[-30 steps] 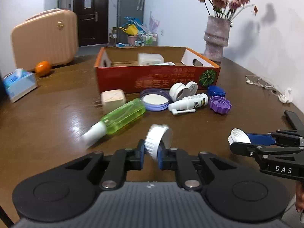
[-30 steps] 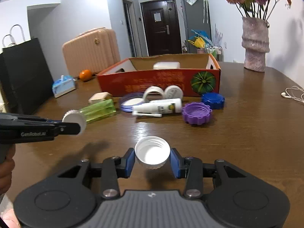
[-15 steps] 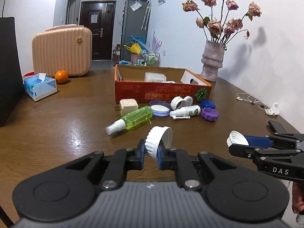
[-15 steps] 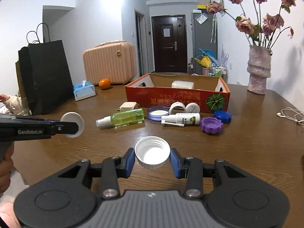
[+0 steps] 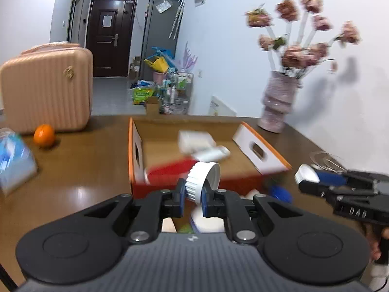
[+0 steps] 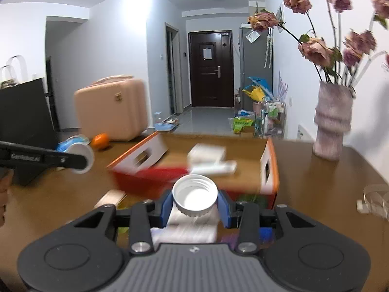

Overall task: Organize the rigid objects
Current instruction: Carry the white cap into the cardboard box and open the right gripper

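A lived-in home: ahead of the tongs stand a pink suitcase (image 5: 48, 90), a dried-flower vase (image 6: 333, 126), and a dark entrance door (image 6: 210, 69) beyond the wooden counter (image 5: 80, 160).

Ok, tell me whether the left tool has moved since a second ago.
Yes. The left tool has moved forward and up toward the orange cardboard box.

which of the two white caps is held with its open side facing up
The white cap in the right gripper; the ribbed cap in the left gripper is held on edge.
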Demonstrator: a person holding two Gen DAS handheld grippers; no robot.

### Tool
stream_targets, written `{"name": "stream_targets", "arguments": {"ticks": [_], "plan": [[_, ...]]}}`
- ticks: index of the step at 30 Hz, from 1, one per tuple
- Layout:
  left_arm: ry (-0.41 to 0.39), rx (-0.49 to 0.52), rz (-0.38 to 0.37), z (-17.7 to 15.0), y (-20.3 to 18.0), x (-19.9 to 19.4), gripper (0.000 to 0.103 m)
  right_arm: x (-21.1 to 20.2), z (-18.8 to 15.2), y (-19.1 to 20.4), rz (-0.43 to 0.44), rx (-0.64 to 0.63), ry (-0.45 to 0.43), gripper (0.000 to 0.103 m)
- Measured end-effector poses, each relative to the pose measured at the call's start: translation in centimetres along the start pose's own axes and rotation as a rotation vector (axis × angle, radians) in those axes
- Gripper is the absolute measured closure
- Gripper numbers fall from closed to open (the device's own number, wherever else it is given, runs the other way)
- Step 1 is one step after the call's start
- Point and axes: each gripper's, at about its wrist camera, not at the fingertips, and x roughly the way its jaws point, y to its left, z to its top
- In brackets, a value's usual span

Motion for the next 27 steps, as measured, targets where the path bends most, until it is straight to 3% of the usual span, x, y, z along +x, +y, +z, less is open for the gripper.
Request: {"name": "stream_targets", "arguments": {"ticks": [6, 9, 12, 17, 18, 20, 27], "plan": [[0.167, 0.020, 0.090, 7.8, 3.3, 15.2, 0.090, 15.8, 7.7, -6.5, -0.033, 0.028, 0.191, 0.064], [0.256, 0.026, 0.145, 9.3, 4.9, 21.6, 0.090, 21.8, 9.4, -8.8, -0.071, 0.038, 0.254, 0.064], [0.298, 0.041, 0.172, 9.9, 6.1, 25.3, 0.090, 25.7, 9.8, -9.7, -0.131, 0.008, 0.286, 0.064], [0.325, 0.079, 0.209, 9.6, 6.5, 27.7, 0.082, 29.1, 9.2, -10.2, -0.188, -0.039, 0.343, 0.063], [0.327, 0.089, 0.202, 9.5, 6.6, 27.9, 0.080, 29.1, 9.2, -9.9, -0.195, -0.050, 0.330, 0.058], [0.327, 0.069, 0.199, 9.4, 7.0, 27.9, 0.078, 28.7, 9.4, -9.6, -0.204, -0.085, 0.299, 0.048], [0.285, 0.072, 0.212, 11.1, 6.6, 23.4, 0.074, 24.2, 11.6, -9.1, -0.186, -0.088, 0.251, 0.047]]}}
